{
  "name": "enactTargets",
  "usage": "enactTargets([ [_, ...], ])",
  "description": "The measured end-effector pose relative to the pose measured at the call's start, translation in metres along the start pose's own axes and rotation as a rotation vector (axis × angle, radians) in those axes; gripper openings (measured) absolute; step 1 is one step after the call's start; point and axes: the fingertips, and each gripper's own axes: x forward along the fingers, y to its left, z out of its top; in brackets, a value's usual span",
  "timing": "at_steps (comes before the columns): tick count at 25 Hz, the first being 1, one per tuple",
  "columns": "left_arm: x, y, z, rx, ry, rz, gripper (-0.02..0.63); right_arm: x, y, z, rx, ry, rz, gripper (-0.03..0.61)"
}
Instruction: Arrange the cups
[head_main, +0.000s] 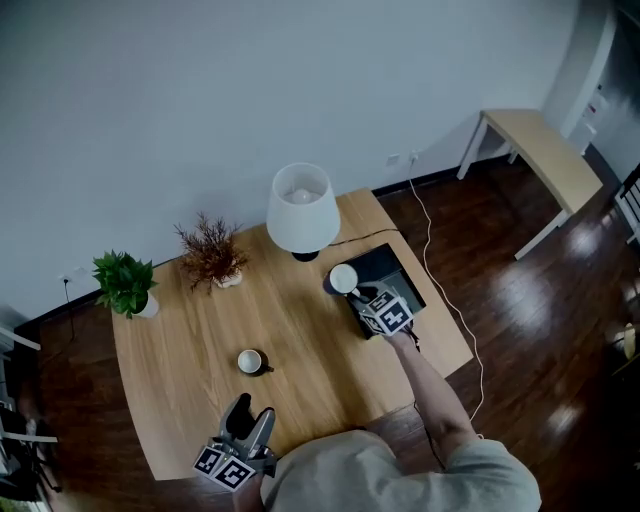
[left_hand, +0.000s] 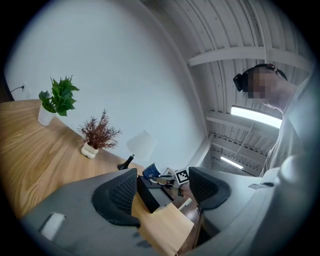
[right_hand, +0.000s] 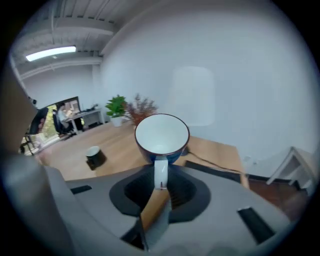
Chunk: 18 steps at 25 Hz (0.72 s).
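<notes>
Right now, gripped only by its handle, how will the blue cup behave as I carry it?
The blue cup looks like glazed ceramic, so it is probably stiff, fairly heavy and breakable if dropped. The right gripper pinches only the thin handle, so the cup may swing or slip. It looks empty, so nothing should spill.

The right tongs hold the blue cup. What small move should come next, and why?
Probably carry the blue cup toward the dark cup: the right tongs grip its handle, and that cup stands alone on the table.
</notes>
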Motion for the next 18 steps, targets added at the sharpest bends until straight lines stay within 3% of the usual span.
enactTargets([
  [3,0.002,-0.004,-0.001,0.001,0.005,-0.012,0.314,-0.026,-0.109,-0.029,0.09,0.102,-0.206,0.08],
  [6,0.002,-0.004,-0.001,0.0,0.006,-0.015,0.314,-0.031,-0.165,-0.062,0.173,0.223,-0.279,0.08],
  [12,-0.003,0.0,0.001,-0.003,-0.016,0.003,0.314,-0.012,-0.172,-0.081,0.132,0.351,-0.266,0.081],
  [18,-0.007,0.003,0.001,-0.013,-0.024,0.01,0.314,-0.01,-0.177,-0.085,0.189,0.355,-0.232,0.08],
])
